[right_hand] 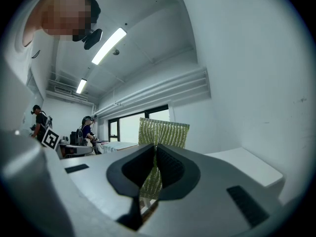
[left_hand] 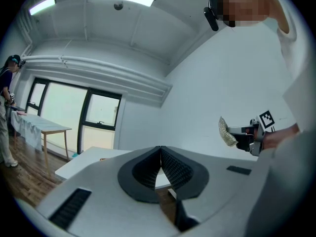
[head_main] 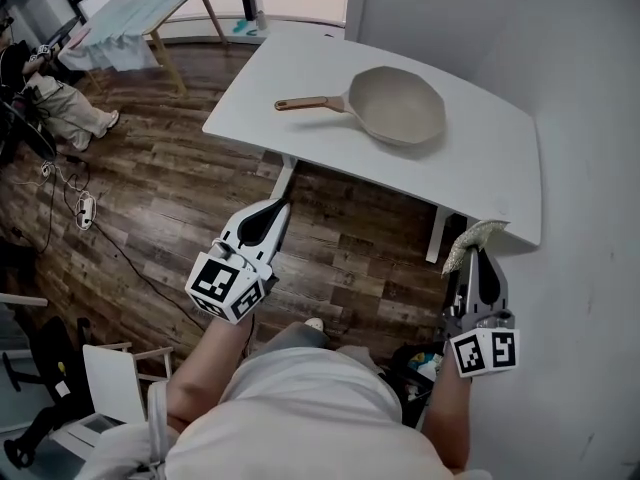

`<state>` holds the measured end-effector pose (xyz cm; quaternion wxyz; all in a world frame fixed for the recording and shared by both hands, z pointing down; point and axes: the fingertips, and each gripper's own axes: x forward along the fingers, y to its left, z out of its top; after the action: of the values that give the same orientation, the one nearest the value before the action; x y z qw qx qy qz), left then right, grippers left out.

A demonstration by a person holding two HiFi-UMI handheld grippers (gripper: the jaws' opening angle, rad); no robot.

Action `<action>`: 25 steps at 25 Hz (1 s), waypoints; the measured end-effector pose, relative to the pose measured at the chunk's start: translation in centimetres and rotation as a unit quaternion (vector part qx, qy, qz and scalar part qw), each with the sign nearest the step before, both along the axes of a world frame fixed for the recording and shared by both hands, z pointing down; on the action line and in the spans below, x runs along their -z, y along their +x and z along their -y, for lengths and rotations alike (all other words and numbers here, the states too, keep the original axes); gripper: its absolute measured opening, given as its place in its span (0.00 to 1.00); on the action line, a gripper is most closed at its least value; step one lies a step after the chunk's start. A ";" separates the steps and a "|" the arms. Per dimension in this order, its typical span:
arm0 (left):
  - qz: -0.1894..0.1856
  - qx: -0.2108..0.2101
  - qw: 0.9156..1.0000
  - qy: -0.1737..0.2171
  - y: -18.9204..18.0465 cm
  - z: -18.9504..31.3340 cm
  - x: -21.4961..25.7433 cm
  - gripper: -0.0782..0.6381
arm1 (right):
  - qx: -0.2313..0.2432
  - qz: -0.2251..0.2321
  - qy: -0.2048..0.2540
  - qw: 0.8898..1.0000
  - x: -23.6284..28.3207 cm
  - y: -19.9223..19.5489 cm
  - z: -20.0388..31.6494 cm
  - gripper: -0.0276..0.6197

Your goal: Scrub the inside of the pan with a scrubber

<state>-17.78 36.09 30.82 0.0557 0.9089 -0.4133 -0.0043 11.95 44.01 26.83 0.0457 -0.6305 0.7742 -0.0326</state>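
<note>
A beige pan with a wooden handle lies on the white table, handle pointing left. My left gripper is shut with nothing in it, held over the floor short of the table's near edge; its jaws meet in the left gripper view. My right gripper is shut on a yellow-green mesh scrubber, near the table's right front corner. The scrubber sticks up past the jaws in the right gripper view, and it shows from the side in the left gripper view.
A wall runs close along the right. A second table with a light cloth stands at the far left, with a seated person beside it. Cables and a power strip lie on the wooden floor. A white chair is at my left.
</note>
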 end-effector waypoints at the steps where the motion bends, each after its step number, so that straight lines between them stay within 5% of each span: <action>1: 0.000 -0.001 1.000 0.000 -0.1 0.3 -0.1 0.13 | 0.001 0.000 -0.001 1.000 -0.2 -0.2 0.3 0.09; 17: 0.014 0.010 1.000 -0.012 -0.2 3.5 -1.3 0.13 | 0.024 0.010 -0.021 0.999 -2.1 0.3 4.9 0.09; 25: 0.010 0.026 1.000 -0.014 1.5 7.8 -1.1 0.13 | 0.050 0.004 -0.018 0.999 -1.2 1.7 11.3 0.09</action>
<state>-16.25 28.30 31.89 0.0644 0.8971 -0.4371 0.0091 13.61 32.71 28.00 0.0354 -0.5918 0.8037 -0.0511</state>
